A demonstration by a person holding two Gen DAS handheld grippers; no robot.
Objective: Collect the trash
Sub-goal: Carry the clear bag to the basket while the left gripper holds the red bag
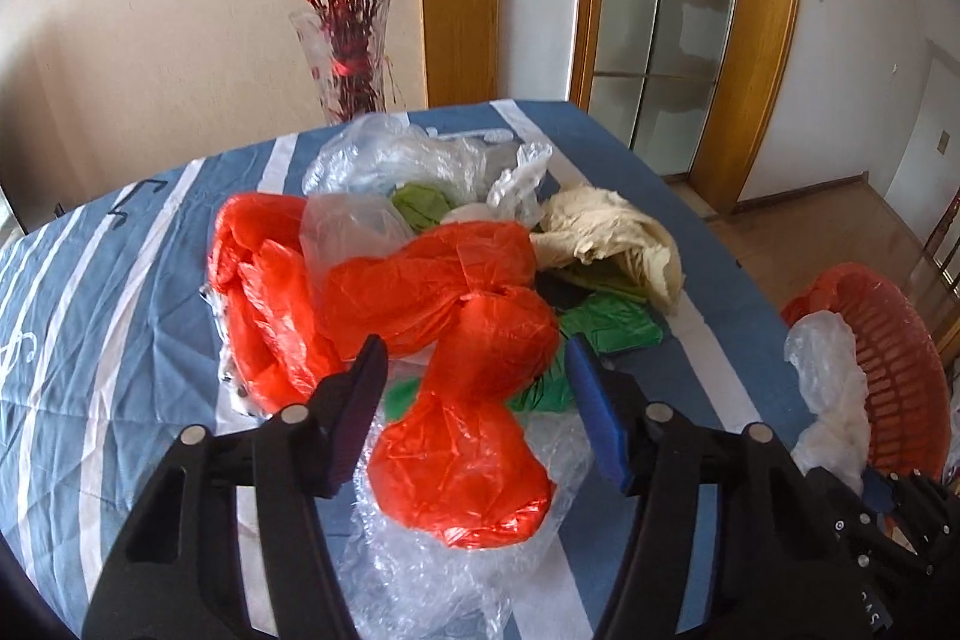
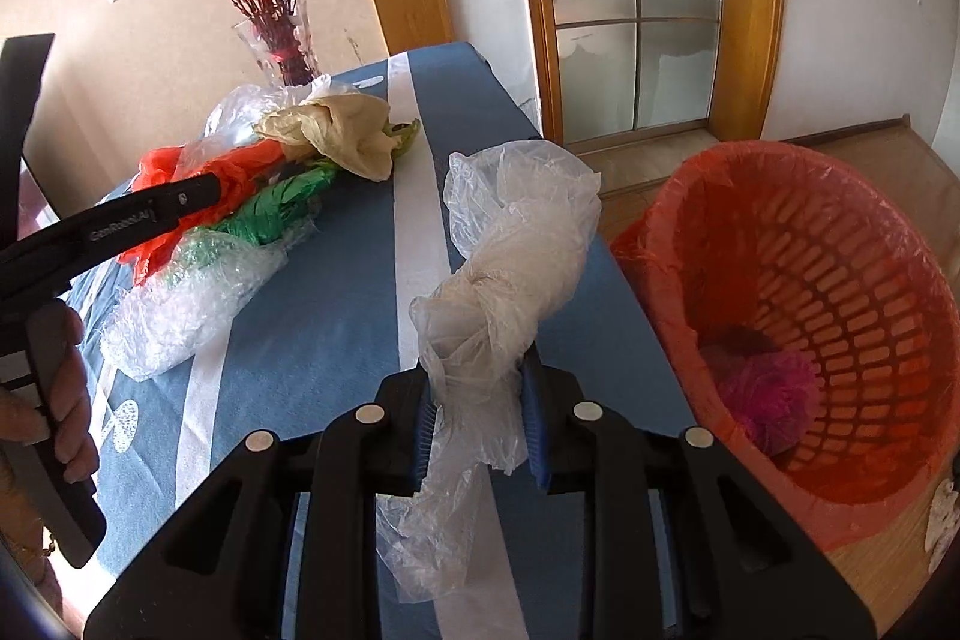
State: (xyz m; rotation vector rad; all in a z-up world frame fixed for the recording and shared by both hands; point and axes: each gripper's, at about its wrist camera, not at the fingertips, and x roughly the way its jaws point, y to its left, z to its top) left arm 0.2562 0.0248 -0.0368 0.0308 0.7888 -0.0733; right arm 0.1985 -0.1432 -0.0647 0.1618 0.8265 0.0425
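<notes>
I count two grippers, left (image 1: 474,370) and right (image 2: 477,400), each with two fingers (image 1: 366,388). On the bench (image 1: 120,280) I make out three red bags (image 1: 420,292), though their folds may hide a fourth. One beige bag (image 1: 606,232) lies at two o'clock. One knotted clear bag (image 2: 516,244), one red basket (image 2: 810,292), one vase (image 1: 348,58).

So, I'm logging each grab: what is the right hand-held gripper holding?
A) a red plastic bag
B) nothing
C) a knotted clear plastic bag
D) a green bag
C: in the right wrist view the right hand-held gripper is clamped on a knotted clear plastic bag, beside the orange basket.
</notes>
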